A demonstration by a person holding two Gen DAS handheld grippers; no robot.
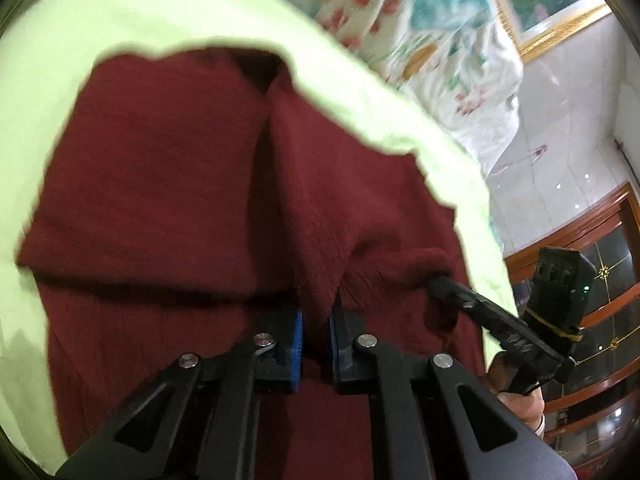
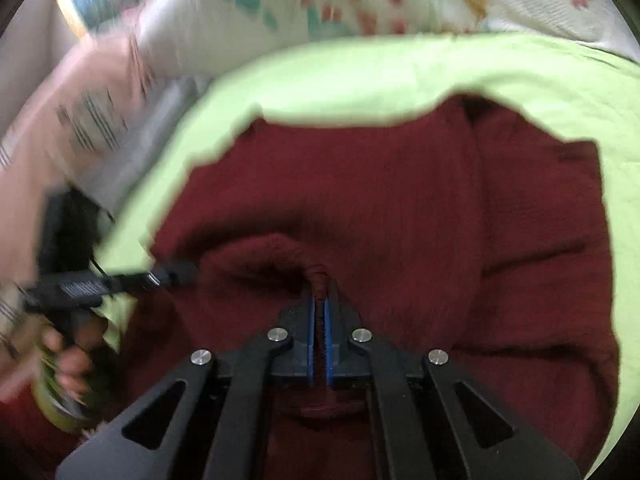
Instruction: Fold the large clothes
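A dark red knitted garment (image 1: 160, 184) lies spread on a light green sheet (image 1: 80, 40). A raised fold of it runs up the middle in the left wrist view. My left gripper (image 1: 316, 314) is shut on the near end of that fold, the cloth pinched between its blue pads (image 1: 297, 340). To its right, the tip of my right gripper (image 1: 438, 282) sits in a bunched bit of the garment. In the right wrist view my right gripper (image 2: 320, 298) is shut on a thin pinch of the red garment (image 2: 400, 200). My left gripper (image 2: 186, 272) reaches in from the left edge.
A floral quilt (image 1: 440, 40) is heaped beyond the green sheet (image 2: 360, 76). A wooden cabinet with glass doors (image 1: 600, 280) stands at the right, beside a pale tiled surface (image 1: 560, 140). A striped pink cushion (image 2: 92, 112) lies at far left. A person's hand (image 2: 68, 360) holds the left gripper.
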